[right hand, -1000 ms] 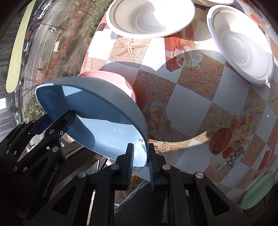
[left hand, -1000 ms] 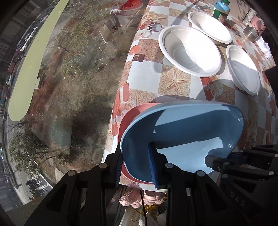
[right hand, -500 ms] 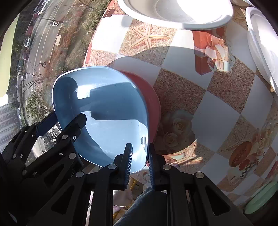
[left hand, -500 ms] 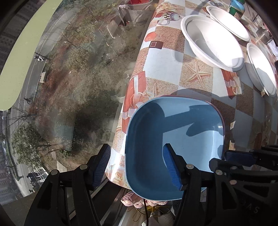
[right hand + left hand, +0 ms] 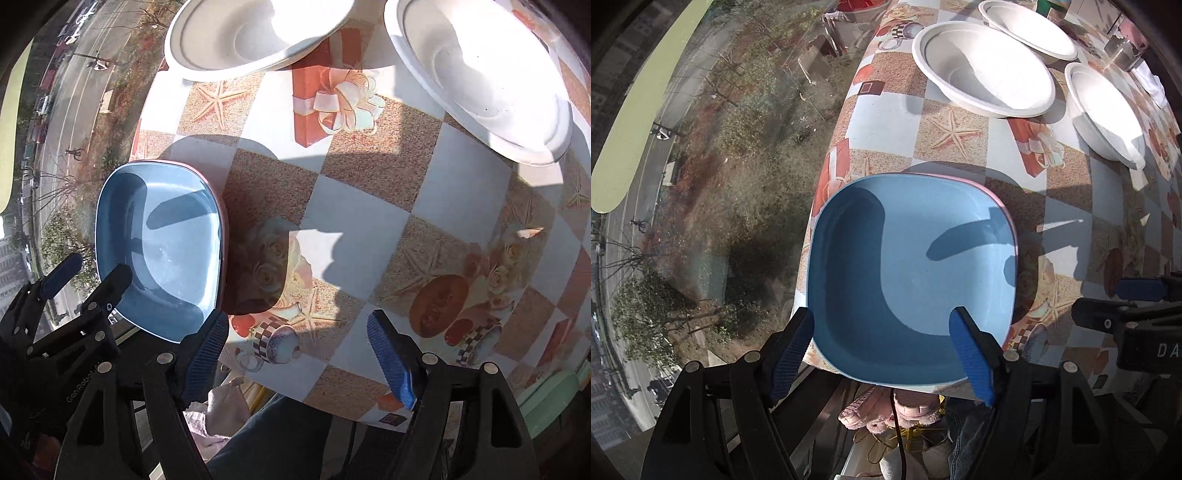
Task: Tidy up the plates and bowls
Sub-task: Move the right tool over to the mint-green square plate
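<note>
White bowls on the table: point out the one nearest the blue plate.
The white bowl at the table's window edge, just beyond the blue plate. The second white bowl sits further right, and the third lies behind both.
</note>
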{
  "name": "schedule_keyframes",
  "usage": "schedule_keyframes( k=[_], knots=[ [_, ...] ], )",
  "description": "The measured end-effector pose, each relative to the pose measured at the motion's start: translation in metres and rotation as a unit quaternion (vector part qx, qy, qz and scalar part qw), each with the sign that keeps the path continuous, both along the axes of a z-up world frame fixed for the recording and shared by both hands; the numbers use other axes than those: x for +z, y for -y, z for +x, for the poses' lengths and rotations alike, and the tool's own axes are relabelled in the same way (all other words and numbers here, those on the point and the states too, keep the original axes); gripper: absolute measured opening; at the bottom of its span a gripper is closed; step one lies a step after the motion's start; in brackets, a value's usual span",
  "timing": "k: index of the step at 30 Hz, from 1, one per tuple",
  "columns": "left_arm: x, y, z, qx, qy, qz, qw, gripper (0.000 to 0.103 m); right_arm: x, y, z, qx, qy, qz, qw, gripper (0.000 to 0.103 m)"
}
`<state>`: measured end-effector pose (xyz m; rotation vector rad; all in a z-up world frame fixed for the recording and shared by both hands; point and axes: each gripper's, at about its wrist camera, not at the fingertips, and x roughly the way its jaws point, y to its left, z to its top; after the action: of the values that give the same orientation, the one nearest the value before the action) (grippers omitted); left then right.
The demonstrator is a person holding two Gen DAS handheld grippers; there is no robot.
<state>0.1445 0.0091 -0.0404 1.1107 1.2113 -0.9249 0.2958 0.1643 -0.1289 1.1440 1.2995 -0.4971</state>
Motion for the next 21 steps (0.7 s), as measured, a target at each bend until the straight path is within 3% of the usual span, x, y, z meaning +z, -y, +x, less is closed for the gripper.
schedule_keyframes(
  k=[6,11,21],
  knots=[
    [0.001,0.004,-0.052,-0.077,-0.025,0.012,0.9967,0.079,0.002,0.005,-0.076,-0.044,-0.010,0.018,0.999,0.078],
    [0.006,0.011,-0.089,-0.142,-0.026,0.017,0.9893,0.079,0.008,0.014,-0.135,-0.113,-0.003,0.034,0.993,0.079],
    [0.012,0.023,-0.121,-0.185,-0.021,0.010,0.9824,0.079,0.033,0.034,-0.213,-0.193,0.002,0.023,0.981,0.079]
  ],
)
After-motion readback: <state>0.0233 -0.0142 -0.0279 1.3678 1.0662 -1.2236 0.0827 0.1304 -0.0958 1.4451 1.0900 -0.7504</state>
